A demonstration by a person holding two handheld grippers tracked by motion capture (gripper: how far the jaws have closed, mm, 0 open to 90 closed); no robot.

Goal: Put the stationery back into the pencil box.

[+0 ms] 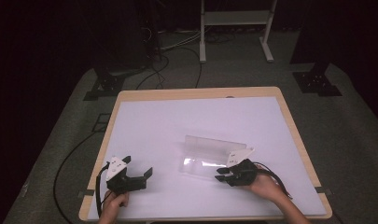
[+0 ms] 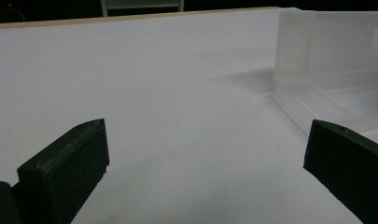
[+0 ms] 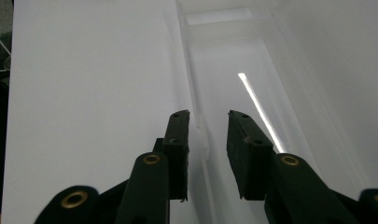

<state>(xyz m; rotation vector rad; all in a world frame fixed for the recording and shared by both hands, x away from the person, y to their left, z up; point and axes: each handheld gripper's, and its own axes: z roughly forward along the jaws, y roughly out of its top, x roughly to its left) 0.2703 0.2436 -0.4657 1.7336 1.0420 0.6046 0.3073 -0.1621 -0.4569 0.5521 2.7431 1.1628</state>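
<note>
While lying open mid-table, the clear, thin plastic hinged box (image 1: 210, 156) looks light, stiff, slippery | right gripper (image 1: 222, 175): jaws part-open astride its near rim, unpinched | left gripper (image 1: 147, 173): wide open, empty | grip the rim.

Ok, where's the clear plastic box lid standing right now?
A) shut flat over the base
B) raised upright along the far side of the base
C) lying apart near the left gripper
B: in the high view the clear plastic box lies open on the table, its lid raised along the far edge of the base.
</note>
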